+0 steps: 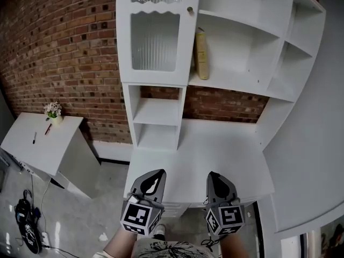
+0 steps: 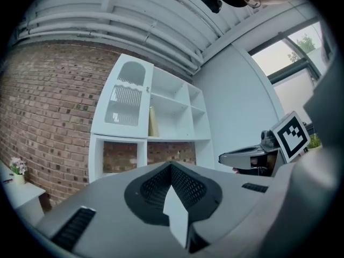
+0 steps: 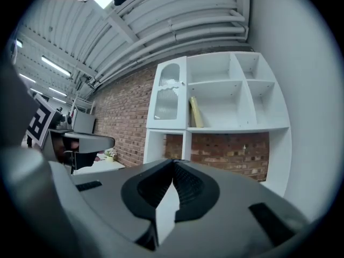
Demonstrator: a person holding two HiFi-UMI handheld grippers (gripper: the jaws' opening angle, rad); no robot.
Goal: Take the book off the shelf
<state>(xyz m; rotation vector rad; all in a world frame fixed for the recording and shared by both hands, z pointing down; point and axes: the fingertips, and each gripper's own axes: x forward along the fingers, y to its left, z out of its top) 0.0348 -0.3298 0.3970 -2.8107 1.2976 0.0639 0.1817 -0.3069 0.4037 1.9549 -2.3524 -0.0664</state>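
On the upper shelf of the white shelf unit (image 1: 232,85), just right of the one glass door (image 1: 156,43), one book (image 1: 201,54) stands upright against the compartment's left wall. You hold two grippers over the desk's (image 1: 215,144) near edge, well apart from the book: left gripper (image 1: 156,174) jaws together, empty; right gripper (image 1: 215,177) the same. One side table (image 1: 32,156) bears one flower pot (image 1: 53,112) and two pen-like bits, too small to tell. Your hands are cut off at the frame's bottom. The book's cover is unreadable.

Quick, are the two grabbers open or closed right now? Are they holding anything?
Left gripper: closed, holding nothing.
Right gripper: closed, holding nothing.
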